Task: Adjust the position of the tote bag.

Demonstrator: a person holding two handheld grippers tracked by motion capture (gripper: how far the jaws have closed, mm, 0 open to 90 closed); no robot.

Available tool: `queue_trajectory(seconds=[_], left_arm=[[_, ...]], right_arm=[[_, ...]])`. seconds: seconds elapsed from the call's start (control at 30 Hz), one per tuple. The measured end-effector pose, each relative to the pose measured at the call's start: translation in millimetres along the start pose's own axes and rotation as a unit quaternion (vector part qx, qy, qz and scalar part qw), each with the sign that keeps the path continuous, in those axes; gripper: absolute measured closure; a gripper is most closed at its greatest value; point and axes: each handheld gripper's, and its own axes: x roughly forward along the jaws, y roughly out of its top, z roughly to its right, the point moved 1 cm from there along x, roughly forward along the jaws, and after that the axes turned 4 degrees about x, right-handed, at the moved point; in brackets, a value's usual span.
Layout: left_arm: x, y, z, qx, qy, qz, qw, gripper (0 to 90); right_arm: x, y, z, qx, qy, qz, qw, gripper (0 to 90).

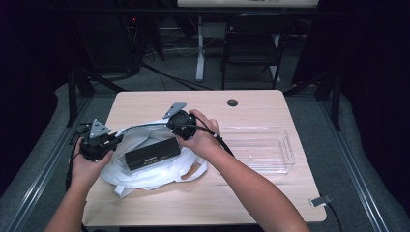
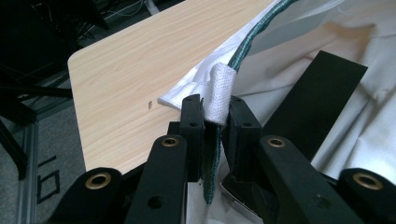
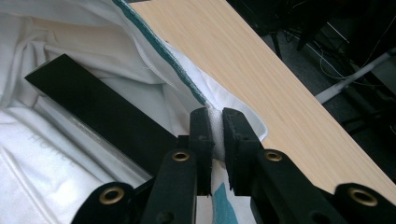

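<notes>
the left gripper (image 1: 96,140) and the right gripper (image 1: 181,123) each hold the rim of a white cloth bag (image 1: 145,174) that lies on the near left part of the tabletop (image 1: 251,104). in the left gripper view the jaws are narrow and pinched on a folded white tab at the green-trimmed edge (image 2: 243,46); in the right gripper view the jaws are likewise clamped on the white hem beside the same green trim (image 3: 161,51). the rim is pulled taut between the two grippers, running from the near left up toward the middle of the tabletop, so the mouth of the bag gapes toward the person.

a long black box (image 1: 152,153) lies in that opening, its long axis roughly parallel to the stretched rim and just below it. the right hand (image 1: 200,140) sits closest to the box's far end, the left hand (image 1: 87,166) closest to its near end. a clear plastic bin (image 1: 261,145) stands to the right, apart from the bag. judging from this, the next move depends on keeping the rim spread along the box's length.
</notes>
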Motion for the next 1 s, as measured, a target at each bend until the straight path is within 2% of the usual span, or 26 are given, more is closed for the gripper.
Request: queue_trajectory(seconds=[0.03, 0.5, 0.53, 0.77, 1.0], left_arm=[[2.2, -0.2, -0.3, -0.006, -0.001, 0.001, 1.0000, 78.9], [16.7, 1.5, -4.0, -0.010, -0.009, -0.008, 0.9999, 79.1], [18.0, 1.9, -4.2, -0.009, -0.009, -0.012, 0.9998, 79.1], [23.3, 2.3, -5.4, -0.011, -0.007, -0.019, 0.9997, 79.2], [28.9, 6.0, -7.5, -0.010, -0.008, -0.028, 0.9995, 79.3]], right_arm=[[1.2, 0.2, -0.3, 0.000, -0.002, 0.001, 1.0000, 82.6], [15.8, -1.0, 7.7, -0.006, -0.013, -0.014, 0.9998, 82.6], [18.3, -1.7, 8.9, 0.001, -0.011, -0.011, 0.9999, 82.7], [22.7, -1.5, 10.1, 0.001, -0.013, -0.018, 0.9998, 82.7], [29.3, -0.9, 14.9, 0.013, -0.012, -0.018, 0.9997, 82.7]])
